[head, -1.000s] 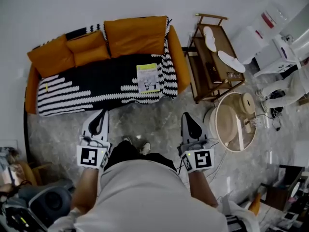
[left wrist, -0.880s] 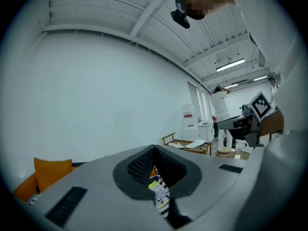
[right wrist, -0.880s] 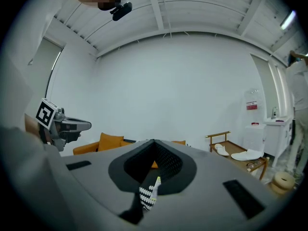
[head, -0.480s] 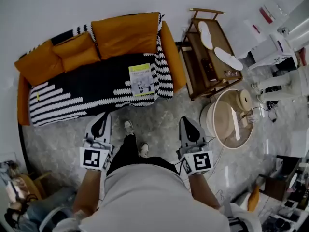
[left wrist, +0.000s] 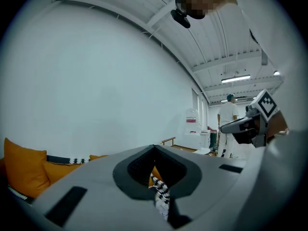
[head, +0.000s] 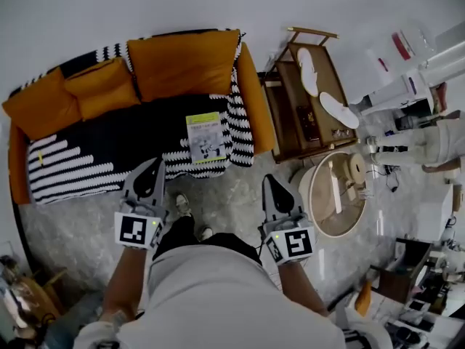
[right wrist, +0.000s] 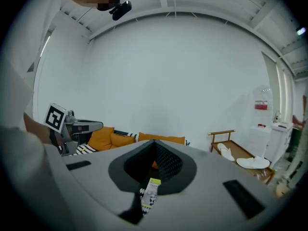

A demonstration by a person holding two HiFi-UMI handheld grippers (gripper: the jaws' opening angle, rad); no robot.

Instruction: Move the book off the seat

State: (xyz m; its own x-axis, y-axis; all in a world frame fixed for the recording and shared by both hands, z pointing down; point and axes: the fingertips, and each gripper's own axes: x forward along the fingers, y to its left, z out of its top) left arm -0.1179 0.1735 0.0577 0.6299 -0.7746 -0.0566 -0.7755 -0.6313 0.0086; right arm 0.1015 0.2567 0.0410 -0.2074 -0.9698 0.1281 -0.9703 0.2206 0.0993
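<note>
Yellow-topped book (head: 204, 137) near seat (head: 109, 147) edge, left gripper (head: 153, 166), right gripper (head: 271, 182) fingers closed

The book (head: 205, 137) is lying flat on the seat (head: 131, 140), toward its right end and reaching almost to the near edge. It is showing a pale cover with a yellow-green band along its far edge. The seat is wearing black-and-white stripes.

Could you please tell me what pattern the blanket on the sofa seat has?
The blanket is black with jagged white stripes; the head view shows it best.
</note>
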